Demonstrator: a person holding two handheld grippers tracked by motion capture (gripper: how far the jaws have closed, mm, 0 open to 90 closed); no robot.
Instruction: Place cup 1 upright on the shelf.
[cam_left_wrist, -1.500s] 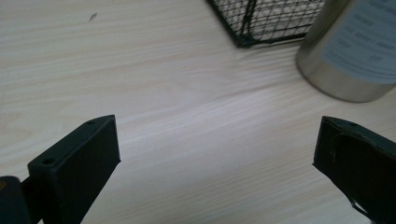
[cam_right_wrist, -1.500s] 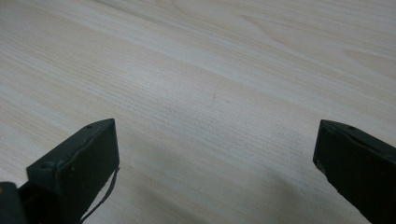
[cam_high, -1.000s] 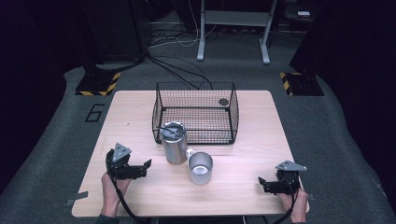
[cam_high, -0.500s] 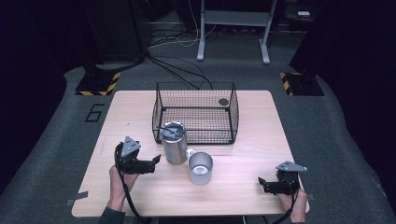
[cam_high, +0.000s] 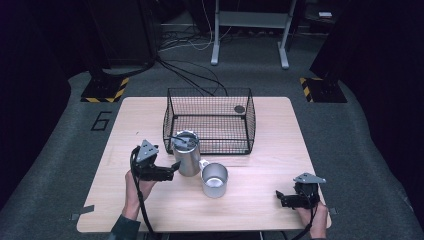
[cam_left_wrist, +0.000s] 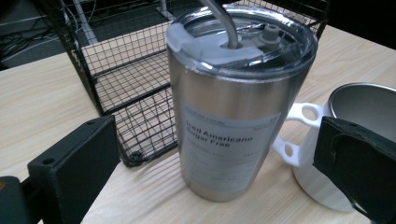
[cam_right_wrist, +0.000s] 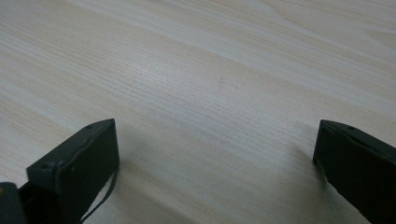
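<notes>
Silver tumbler (cam_left_wrist: 233, 107); black basket (cam_high: 210, 120)

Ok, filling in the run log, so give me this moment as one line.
left tongs: open, facing steel tumbler | right tongs: open over bare table | mug: beside tumbler | basket: behind

one tumbler (cam_high: 186, 153), one mug (cam_high: 215, 179), one basket (cam_high: 209, 100)

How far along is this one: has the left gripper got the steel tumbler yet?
Not yet. The left gripper is open beside the steel tumbler, jaws either side but apart from it. The tumbler and the mug stand on the table in front of the wire basket. The right gripper rests open near the table's edge. Grasping and lifting remain.
</notes>
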